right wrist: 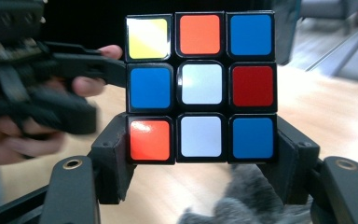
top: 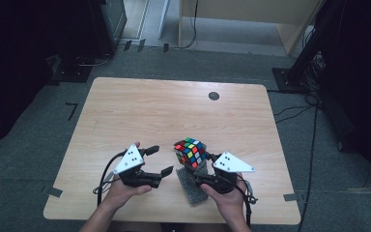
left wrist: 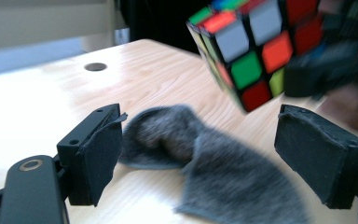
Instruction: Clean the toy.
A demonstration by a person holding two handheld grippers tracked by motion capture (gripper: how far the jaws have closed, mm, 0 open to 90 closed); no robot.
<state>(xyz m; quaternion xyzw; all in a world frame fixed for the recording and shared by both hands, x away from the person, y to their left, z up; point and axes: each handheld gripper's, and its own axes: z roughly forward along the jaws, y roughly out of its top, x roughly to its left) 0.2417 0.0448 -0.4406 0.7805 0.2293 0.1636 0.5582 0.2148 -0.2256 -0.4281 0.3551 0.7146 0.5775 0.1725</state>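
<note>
My right tongs (right wrist: 200,163) are pinching the puzzle cube (right wrist: 200,86) above the grey cloth (left wrist: 214,163) on the counter (top: 140,111); my left tongs (left wrist: 214,154) are standing spread, gripping nothing.

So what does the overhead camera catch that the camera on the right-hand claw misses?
High view alone: the whole table with its dark round hole, the floor and both forearms. Right gripper view alone: one full face of the cube, white in its middle, clamped at its bottom row between the right gripper jaws. Both show the cube, the grey cloth beneath it and the left gripper, jaws apart.
</note>
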